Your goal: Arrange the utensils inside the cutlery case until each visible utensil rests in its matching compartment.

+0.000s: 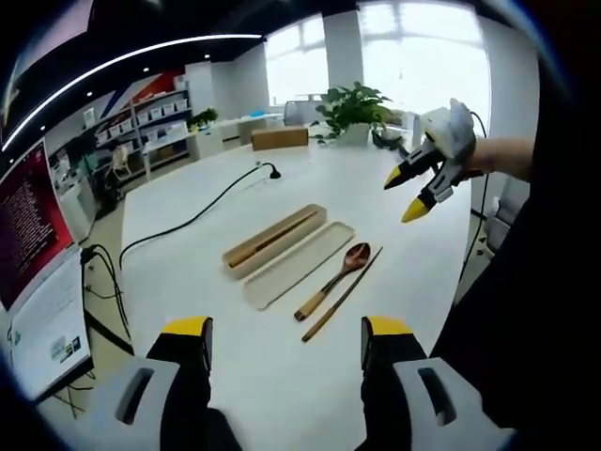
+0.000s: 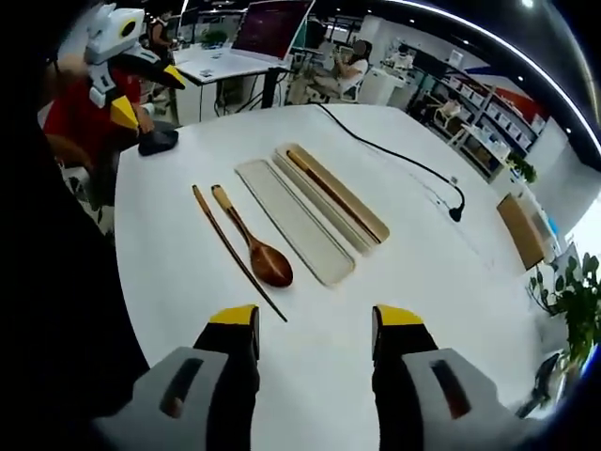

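A beige cutlery case point(image 2: 324, 207) is lying open mid-table, its lid point(image 2: 293, 222) touching a brown wooden spoon point(image 2: 254, 241) and chopstick point(image 2: 237, 252). Left gripper point(image 1: 286, 340) and right gripper point(image 2: 315, 331) are hovering, jaws spread, holding nothing.

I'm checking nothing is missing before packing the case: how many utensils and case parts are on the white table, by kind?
Brown wooden spoon: 1
Thin dark wooden chopstick lying on the table beside the spoon: 1
Wooden chopstick lying in the beige case tray: 1
Beige case halves: 2, the tray and the empty half
Total: 5
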`<action>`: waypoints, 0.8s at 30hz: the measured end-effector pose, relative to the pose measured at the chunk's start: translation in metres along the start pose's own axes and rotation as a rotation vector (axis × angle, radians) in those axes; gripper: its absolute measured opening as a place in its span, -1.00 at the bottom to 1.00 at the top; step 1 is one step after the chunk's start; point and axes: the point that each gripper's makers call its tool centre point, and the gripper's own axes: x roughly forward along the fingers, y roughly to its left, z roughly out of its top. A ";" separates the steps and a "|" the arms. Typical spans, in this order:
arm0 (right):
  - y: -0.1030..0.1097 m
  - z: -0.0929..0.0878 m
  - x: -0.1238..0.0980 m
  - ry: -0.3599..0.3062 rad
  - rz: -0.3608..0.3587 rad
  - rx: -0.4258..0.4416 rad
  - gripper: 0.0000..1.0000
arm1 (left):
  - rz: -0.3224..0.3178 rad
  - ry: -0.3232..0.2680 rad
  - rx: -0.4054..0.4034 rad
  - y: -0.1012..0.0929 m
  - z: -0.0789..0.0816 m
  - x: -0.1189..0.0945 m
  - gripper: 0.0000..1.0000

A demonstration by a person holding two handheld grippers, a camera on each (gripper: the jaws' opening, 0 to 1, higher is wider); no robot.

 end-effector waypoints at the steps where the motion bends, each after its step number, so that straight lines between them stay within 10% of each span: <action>1: 0.001 0.000 0.001 0.003 0.003 -0.015 -0.16 | 0.006 -0.001 -0.003 0.000 0.000 -0.001 0.37; 24: 0.039 0.019 0.022 0.006 0.159 -0.159 -0.22 | 0.037 -0.027 -0.032 0.001 0.001 -0.013 0.41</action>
